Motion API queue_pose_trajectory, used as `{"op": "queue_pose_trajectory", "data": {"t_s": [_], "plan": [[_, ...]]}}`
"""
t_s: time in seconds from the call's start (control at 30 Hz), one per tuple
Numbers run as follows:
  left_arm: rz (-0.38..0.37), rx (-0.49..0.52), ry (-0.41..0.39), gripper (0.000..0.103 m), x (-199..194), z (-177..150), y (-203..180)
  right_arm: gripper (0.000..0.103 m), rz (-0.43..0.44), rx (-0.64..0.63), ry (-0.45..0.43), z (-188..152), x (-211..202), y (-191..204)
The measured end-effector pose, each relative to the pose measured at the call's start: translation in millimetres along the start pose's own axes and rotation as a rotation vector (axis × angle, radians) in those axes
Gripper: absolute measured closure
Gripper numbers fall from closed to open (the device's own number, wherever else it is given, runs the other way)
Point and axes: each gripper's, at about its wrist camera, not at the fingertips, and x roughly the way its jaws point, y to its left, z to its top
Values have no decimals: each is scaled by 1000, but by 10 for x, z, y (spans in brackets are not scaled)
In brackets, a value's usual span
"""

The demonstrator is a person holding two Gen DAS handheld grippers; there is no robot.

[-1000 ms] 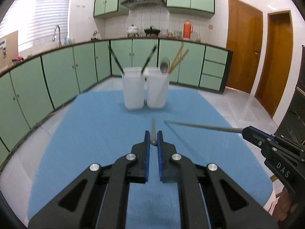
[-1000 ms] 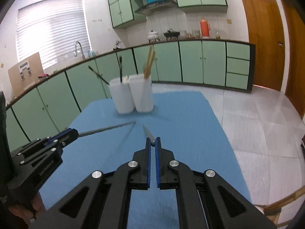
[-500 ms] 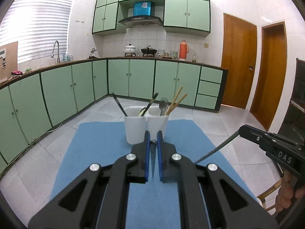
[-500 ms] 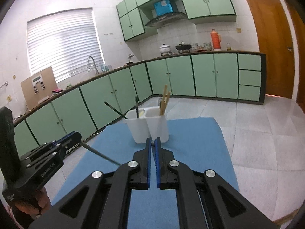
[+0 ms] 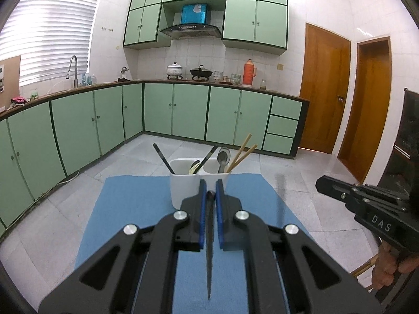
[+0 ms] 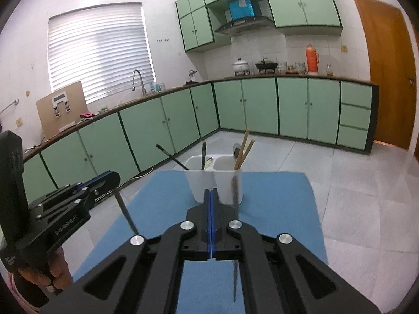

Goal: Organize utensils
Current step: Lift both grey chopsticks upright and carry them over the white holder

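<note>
A white plastic two-compartment holder (image 5: 199, 183) stands at the far end of a blue cloth-covered table (image 5: 131, 209), the landmark here. Its left compartment carries two slim black utensils leaning outward; its right compartment carries a polished metal spoon (image 5: 223, 158) and a pair of pale wooden chopsticks (image 5: 242, 154), all angled up past the rim.

Just in front of the holder, the left tool (image 5: 210, 196) is clamped on a thin dark metal utensil (image 5: 209, 248), its blue-padded jaws pinching the top end while the tapering shaft hangs down toward the camera over the cloth.

To the holder's right in the left wrist view, the right tool (image 6: 211, 196) has its blue pads pressed together; a slender dark rod (image 6: 235, 274), blurred, hangs below beside its black frame, and whether the pads grip it cannot be told.

Behind the holder, glossy pale-green cabinet doors (image 5: 191, 112) curve around a tiled kitchen floor.
</note>
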Motion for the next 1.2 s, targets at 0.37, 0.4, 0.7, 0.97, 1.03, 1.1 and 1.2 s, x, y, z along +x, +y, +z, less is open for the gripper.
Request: {"op": "queue_pose_trajectory", "data": {"t_s": [0.37,0.4,0.7,0.97,1.03,1.1,1.2], "plan": [[1,-30,13,97,55,-25,113,103,-21,29,86,-137,276,-118],[1,-32,13,97,63,-28,122,102,-23,45,103,-159,356,-167],[0,-38,8,97,145,-39,190,96,-64,96,244,-383,1196,-553],[0,-60,-9,97,351,107,322,95,-45,97,338,-431,1891,-703],[2,-63,-18,97,408,169,346,95,-47,97,359,-422,2053,-709],[6,-69,-29,97,471,215,398,90,-49,100,380,-443,2205,-742],[22,-76,-42,97,585,282,466,85,-54,108,405,-488,2366,-790]]}}
